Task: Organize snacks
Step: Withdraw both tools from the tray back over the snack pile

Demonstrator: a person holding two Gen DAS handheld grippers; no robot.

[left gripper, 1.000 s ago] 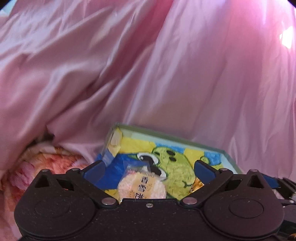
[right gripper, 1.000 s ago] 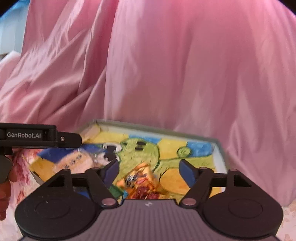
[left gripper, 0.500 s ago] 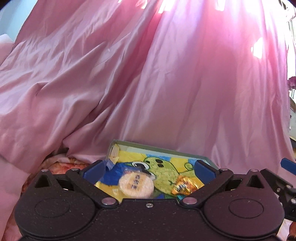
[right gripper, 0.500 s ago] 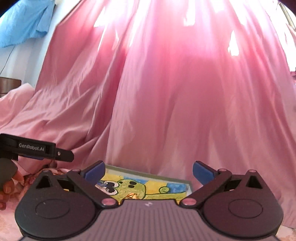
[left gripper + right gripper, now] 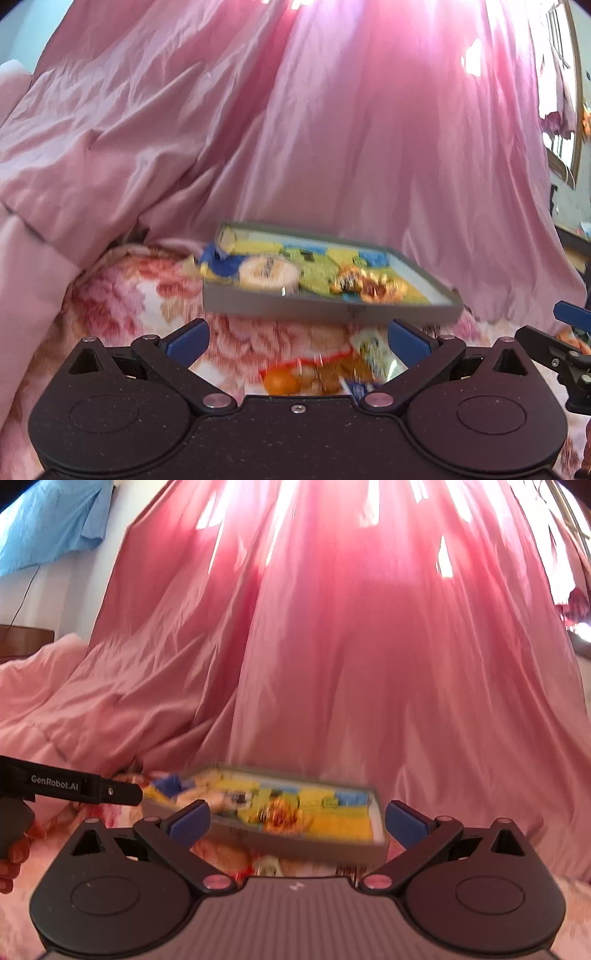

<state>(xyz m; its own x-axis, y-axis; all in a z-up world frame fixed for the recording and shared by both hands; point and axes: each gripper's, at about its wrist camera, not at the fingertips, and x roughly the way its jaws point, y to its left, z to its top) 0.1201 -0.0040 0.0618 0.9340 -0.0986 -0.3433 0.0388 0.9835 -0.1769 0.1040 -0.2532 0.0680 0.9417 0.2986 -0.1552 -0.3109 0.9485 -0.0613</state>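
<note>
Nearest, the left gripper (image 5: 297,338) has its blue-padded jaws spread wide with nothing clamped between them. Just ahead of them and low, on the floral bedspread (image 5: 122,295), lies a blurred heap of loose snack packets (image 5: 325,373); one seems to be orange and another pale with blue print, though the smear makes that uncertain. Beyond the jaws sits the shallow grey tray (image 5: 280,306) with a cartoon-printed bottom. In it are a round rice cracker packet (image 5: 267,273), ahead of the left pad, and a shiny orange wrapper (image 5: 364,282), ahead of the right pad.

The right gripper (image 5: 297,821) likewise stands fully open and grips nothing; the tray's near wall shows across the gap. The other gripper's black arm reaches in from the left, well clear of the jaws. Farthest back hangs a pink curtain (image 5: 351,646).
</note>
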